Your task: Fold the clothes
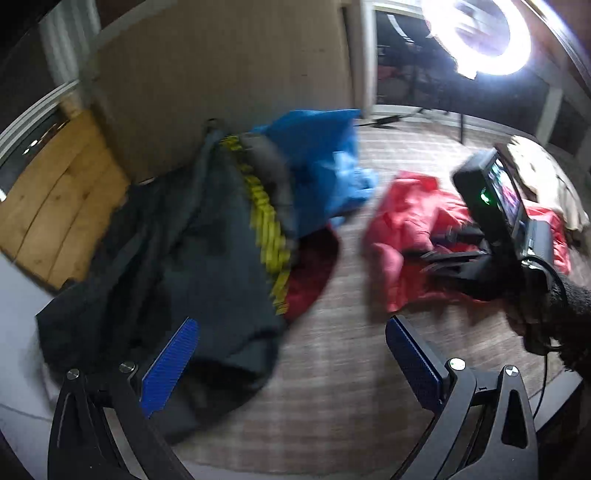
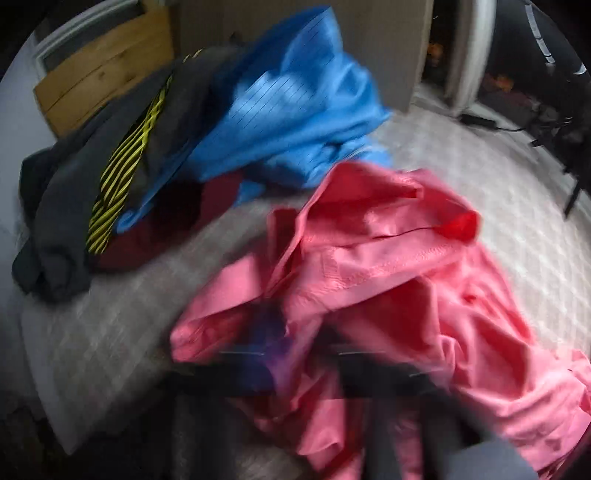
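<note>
A crumpled pink garment [image 2: 388,280] lies on the grey bed cover; it also shows in the left wrist view [image 1: 410,225]. My right gripper [image 2: 299,354] is blurred and buried in its near folds, apparently shut on the cloth. In the left wrist view the right gripper [image 1: 436,254] rests on the pink garment. A pile of clothes lies to the left: a dark grey garment with yellow stripes [image 1: 192,240], a blue garment [image 1: 317,166] and a dark red one [image 1: 314,273]. My left gripper [image 1: 291,354] is open and empty, by the pile's near edge.
A wooden headboard [image 1: 62,206] stands at the far left behind the pile. A bright ring light [image 1: 480,33] on a stand is at the back right. The bed edge [image 2: 48,369] runs along the near left. A beige wall panel [image 1: 221,74] rises behind the pile.
</note>
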A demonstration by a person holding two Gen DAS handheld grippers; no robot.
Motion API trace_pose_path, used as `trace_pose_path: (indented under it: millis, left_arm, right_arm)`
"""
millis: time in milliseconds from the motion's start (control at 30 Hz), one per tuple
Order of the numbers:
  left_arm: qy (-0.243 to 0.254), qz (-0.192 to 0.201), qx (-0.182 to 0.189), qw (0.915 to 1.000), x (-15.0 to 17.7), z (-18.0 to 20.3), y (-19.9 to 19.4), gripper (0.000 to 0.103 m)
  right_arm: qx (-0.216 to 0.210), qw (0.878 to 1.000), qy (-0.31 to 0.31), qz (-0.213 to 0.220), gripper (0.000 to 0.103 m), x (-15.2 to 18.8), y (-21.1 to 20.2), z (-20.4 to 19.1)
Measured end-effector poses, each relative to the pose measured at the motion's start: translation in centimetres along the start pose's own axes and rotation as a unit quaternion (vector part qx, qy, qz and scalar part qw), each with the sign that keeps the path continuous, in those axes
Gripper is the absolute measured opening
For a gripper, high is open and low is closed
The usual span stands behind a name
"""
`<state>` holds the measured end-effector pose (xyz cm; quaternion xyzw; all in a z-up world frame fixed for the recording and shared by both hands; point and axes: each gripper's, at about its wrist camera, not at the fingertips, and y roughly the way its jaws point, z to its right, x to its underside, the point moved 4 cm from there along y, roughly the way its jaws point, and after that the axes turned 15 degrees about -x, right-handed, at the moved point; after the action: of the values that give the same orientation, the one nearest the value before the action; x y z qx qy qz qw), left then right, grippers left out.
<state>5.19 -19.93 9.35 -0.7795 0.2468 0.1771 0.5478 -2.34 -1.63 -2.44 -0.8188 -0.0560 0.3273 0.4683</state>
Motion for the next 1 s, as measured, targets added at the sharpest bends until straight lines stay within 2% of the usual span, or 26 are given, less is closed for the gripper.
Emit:
trace_pose_path:
  millis: [100, 233, 267, 333, 433, 500, 600, 633, 767, 867, 933, 1000]
  left_arm:
    - [-0.008, 0.009, 0.008, 0.9999, -0.5, -1.4, 0.2, 0.102]
    - [0.021, 0.027, 0.031, 0.9989, -2.6, 0.1, 0.9, 0.102]
    - [0.032, 0.03, 0.041, 0.9982, -3.3, 1.1, 1.1, 0.102]
    - [0.062, 0.036, 0.069, 0.9951, -4.5, 3.9, 1.5, 0.102]
    - [0.111, 0.034, 0.127, 0.985, -5.7, 9.6, 1.9, 0.102]
    - [0.143, 0.028, 0.17, 0.9746, -6.2, 13.7, 2.0, 0.102]
    - [0.186, 0.002, 0.251, 0.9498, -6.0, 20.8, 1.6, 0.102]
    - [0.2, -0.009, 0.275, 0.9404, -5.8, 23.1, 1.5, 0.102]
    - [0.225, -0.079, 0.325, 0.915, -4.3, 29.5, 1.9, 0.102]
    - [0.235, -0.125, 0.336, 0.9034, -2.6, 31.8, 2.5, 0.102]
    - [0.246, -0.12, 0.338, 0.9002, -1.7, 32.7, 2.2, 0.099]
    - [0.265, -0.099, 0.334, 0.8989, -1.0, 33.6, 1.5, 0.077]
  right_arm:
    - [-0.046, 0.999, 0.002, 0.021, 0.004, 2.1, -4.2, -1.0]
    - [-0.081, 0.996, 0.016, 0.033, 0.004, 8.5, -13.3, -2.2]
    - [-0.07, 0.997, 0.019, 0.033, 0.004, 10.0, -14.9, -2.1]
    - [-0.036, 0.997, 0.065, 0.037, 0.004, 14.4, -19.1, -0.6]
    - [0.027, 0.988, 0.144, 0.045, 0.004, 21.1, -24.8, 1.6]
    - [0.082, 0.973, 0.208, 0.051, 0.004, 25.7, -27.9, 3.0]
    - [0.106, 0.955, 0.267, 0.079, 0.004, 29.5, -29.9, 3.5]
    - [0.106, 0.954, 0.268, 0.083, 0.004, 29.9, -30.0, 3.1]
    - [0.115, 0.959, 0.243, 0.093, 0.004, 29.6, -29.6, 1.6]
    - [0.12, 0.956, 0.247, 0.101, 0.004, 29.2, -29.7, 2.0]
    - [0.127, 0.954, 0.251, 0.108, 0.004, 29.2, -30.1, 2.4]
    - [0.127, 0.951, 0.259, 0.113, 0.004, 29.4, -30.3, 3.1]
